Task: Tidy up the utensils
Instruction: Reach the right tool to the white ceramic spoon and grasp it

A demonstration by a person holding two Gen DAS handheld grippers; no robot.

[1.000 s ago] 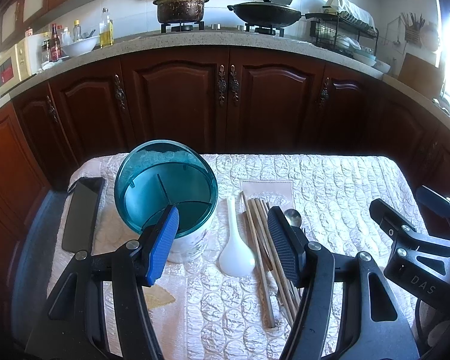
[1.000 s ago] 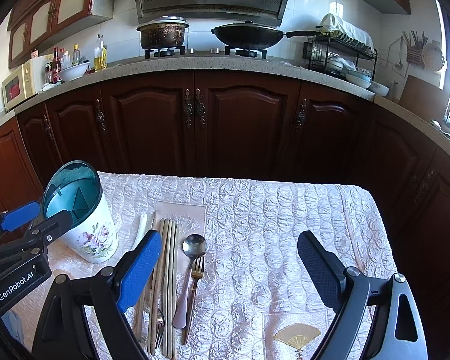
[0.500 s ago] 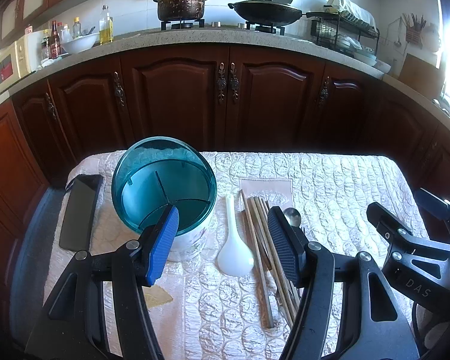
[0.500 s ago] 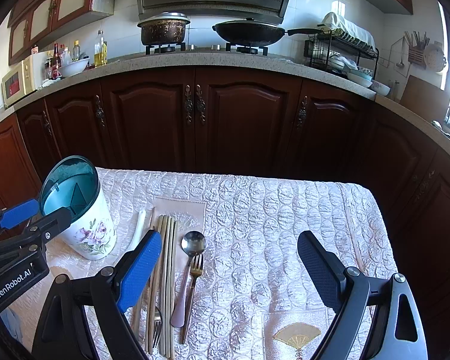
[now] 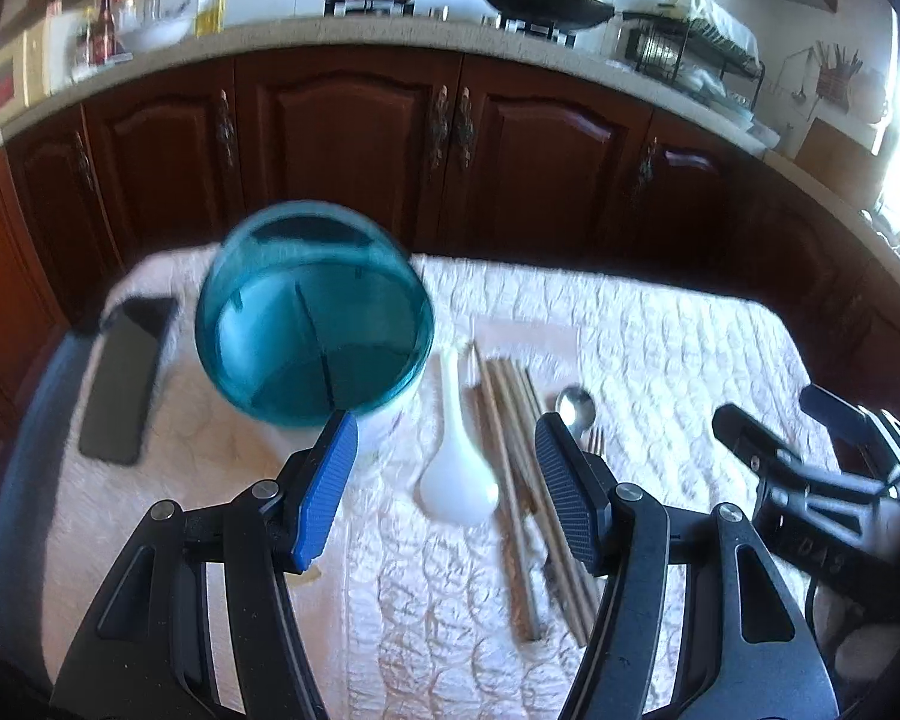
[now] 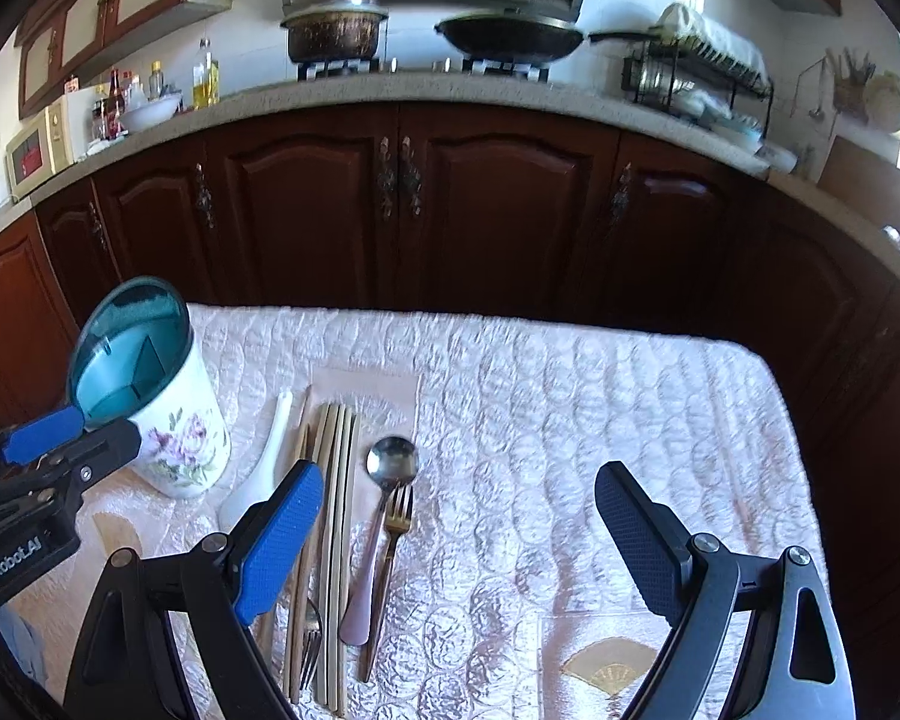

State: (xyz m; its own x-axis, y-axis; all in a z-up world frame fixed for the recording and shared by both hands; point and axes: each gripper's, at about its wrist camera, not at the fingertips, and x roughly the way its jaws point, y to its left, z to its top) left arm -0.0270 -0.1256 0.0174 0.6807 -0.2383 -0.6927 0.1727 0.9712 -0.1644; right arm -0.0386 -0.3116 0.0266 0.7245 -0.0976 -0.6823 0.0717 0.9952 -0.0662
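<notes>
A white flowered utensil holder [image 6: 177,426] with a teal divided insert [image 5: 312,318] stands upright at the table's left. Beside it to the right lie a white ceramic spoon [image 5: 457,468], several wooden chopsticks [image 6: 335,510], a metal spoon [image 6: 390,468] with a pink handle, a gold fork [image 6: 390,546] and a second fork [image 6: 311,636]. My left gripper [image 5: 444,486] hovers open just in front of the holder, above the white spoon's bowl. Over the table's front, right of the utensils, my right gripper [image 6: 456,540] is wide open and holds nothing.
A black phone [image 5: 123,378] lies left of the holder. A quilted white cloth [image 6: 570,420] covers the table. Dark wood cabinets [image 6: 402,210] stand behind, under a counter with a pot [image 6: 333,36] and a wok [image 6: 510,39]. A fan-patterned mat [image 6: 606,666] lies at the front right.
Both grippers have moved forward and tilted down, so the holder and utensils appear nearer. Both stay open and nothing on the table has shifted.
</notes>
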